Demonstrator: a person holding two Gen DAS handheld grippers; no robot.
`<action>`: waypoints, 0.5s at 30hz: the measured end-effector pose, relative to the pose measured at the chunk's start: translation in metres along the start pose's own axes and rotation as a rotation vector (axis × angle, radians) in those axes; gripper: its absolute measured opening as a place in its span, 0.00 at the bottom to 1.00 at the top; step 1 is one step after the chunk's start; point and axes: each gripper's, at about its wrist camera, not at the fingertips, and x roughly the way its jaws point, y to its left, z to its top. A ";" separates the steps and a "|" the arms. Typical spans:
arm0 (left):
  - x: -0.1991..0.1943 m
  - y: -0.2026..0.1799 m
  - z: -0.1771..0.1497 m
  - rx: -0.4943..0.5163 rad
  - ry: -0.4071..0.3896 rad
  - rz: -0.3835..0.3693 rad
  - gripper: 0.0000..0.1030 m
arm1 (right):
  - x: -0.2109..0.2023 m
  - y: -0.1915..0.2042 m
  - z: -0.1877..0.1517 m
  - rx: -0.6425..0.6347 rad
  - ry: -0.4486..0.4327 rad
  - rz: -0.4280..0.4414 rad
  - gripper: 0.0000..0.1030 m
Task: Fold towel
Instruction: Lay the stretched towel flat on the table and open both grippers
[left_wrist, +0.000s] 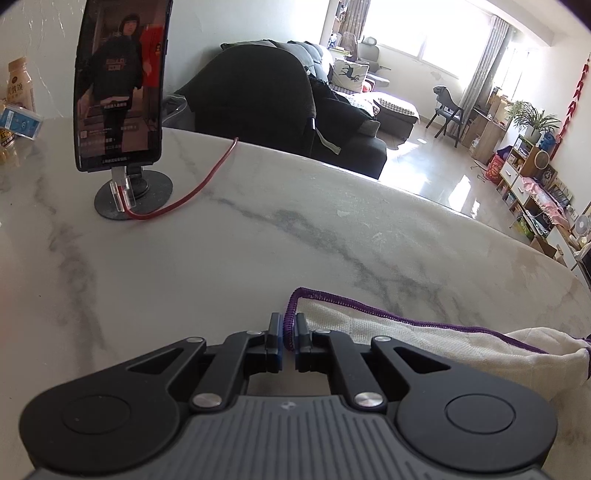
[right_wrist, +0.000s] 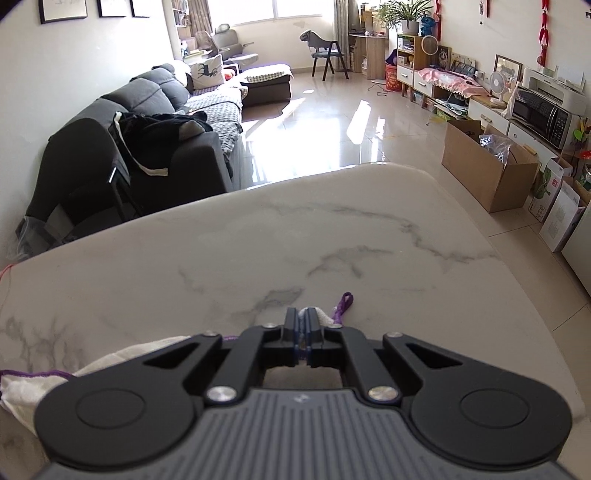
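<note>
A white towel (left_wrist: 424, 338) with a purple stitched edge lies on the marble table (left_wrist: 258, 240). My left gripper (left_wrist: 289, 332) is shut on the towel's purple edge at one corner, and the cloth runs off to the right. In the right wrist view my right gripper (right_wrist: 304, 321) is shut on another corner of the towel (right_wrist: 22, 387), with white cloth bunched between the fingers and a purple hanging loop (right_wrist: 343, 304) sticking out just beyond them. The towel trails to the left under that gripper.
A phone (left_wrist: 120, 81) on a round stand (left_wrist: 133, 192) stands at the table's far left, with a red cable (left_wrist: 199, 184) running off the edge. A bottle (left_wrist: 20, 83) and a blue carton (left_wrist: 20, 123) sit at the far left. The table's far edge (right_wrist: 295, 175) is ahead.
</note>
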 end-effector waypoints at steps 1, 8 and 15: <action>0.000 0.000 0.000 0.000 -0.001 0.002 0.05 | 0.000 -0.002 -0.001 0.002 0.003 -0.002 0.03; -0.001 -0.005 -0.001 0.005 -0.002 0.011 0.09 | -0.007 -0.004 0.000 -0.005 0.001 0.019 0.18; -0.007 -0.005 0.000 -0.024 -0.004 -0.014 0.45 | -0.022 -0.006 0.000 -0.008 -0.028 0.043 0.47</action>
